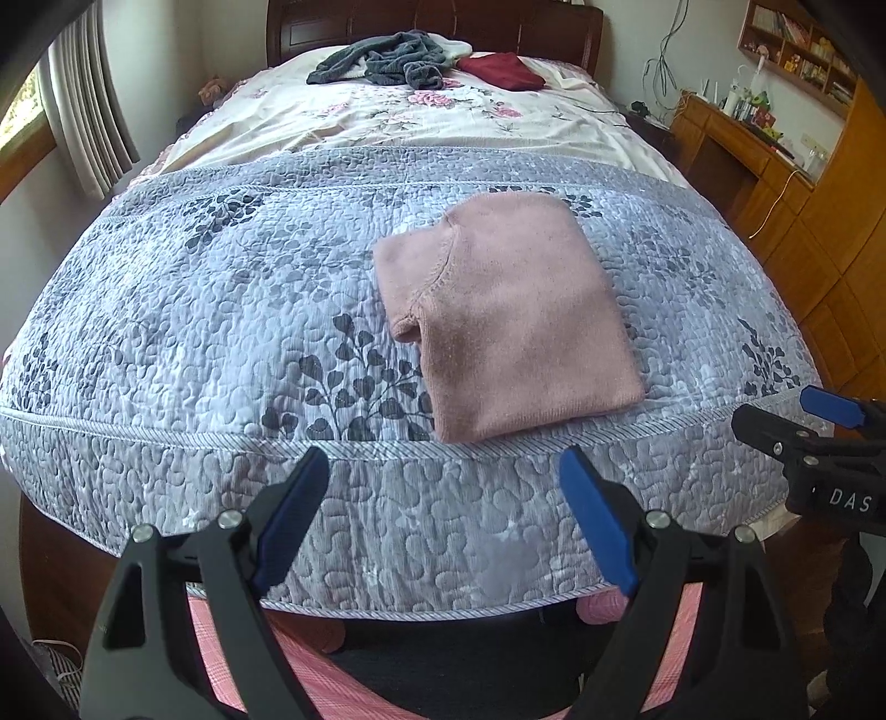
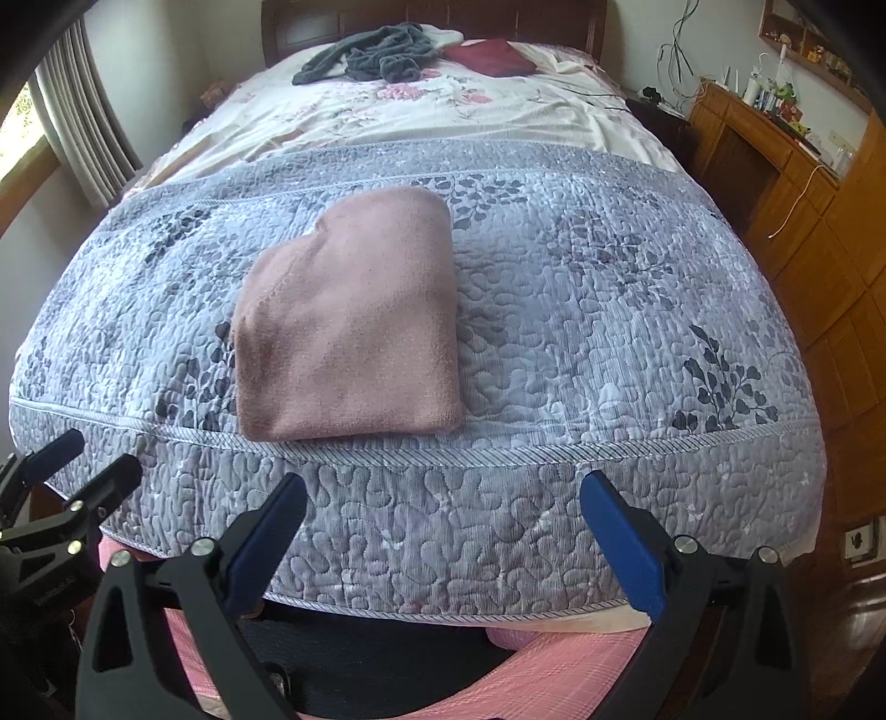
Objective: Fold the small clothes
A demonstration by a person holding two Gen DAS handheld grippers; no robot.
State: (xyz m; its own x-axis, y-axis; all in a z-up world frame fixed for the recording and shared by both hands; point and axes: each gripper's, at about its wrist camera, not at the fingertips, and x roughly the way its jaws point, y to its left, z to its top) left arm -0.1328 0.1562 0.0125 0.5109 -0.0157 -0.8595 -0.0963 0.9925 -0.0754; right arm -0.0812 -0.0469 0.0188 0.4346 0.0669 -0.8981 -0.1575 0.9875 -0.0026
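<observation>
A folded pink knit garment (image 1: 506,315) lies flat on the grey-blue quilted bedspread with a dark leaf print (image 1: 221,310), close to the foot edge of the bed. Its ribbed hem and a curved seam show on the upper layer, and a rolled opening faces the left side in the left wrist view.

The left tongs (image 1: 443,520), black with blue pads, stand spread wide and hold nothing; they hover in front of the foot of the bed, below the garment and apart from it. The right tongs (image 2: 443,548), of the same make, are likewise spread and empty, also short of the bed's edge. Each pair appears at the margin of the other's view.

Farther up the bed, on a cream floral sheet (image 1: 387,122), lie a crumpled dark grey garment (image 1: 387,61) and a dark red folded garment (image 1: 504,71), well apart from the pink one, beside a dark wooden headboard (image 1: 443,22). A wooden desk (image 1: 736,144) stands to the right of the bed. Pink checked fabric (image 1: 310,681) shows beneath the tongs.
</observation>
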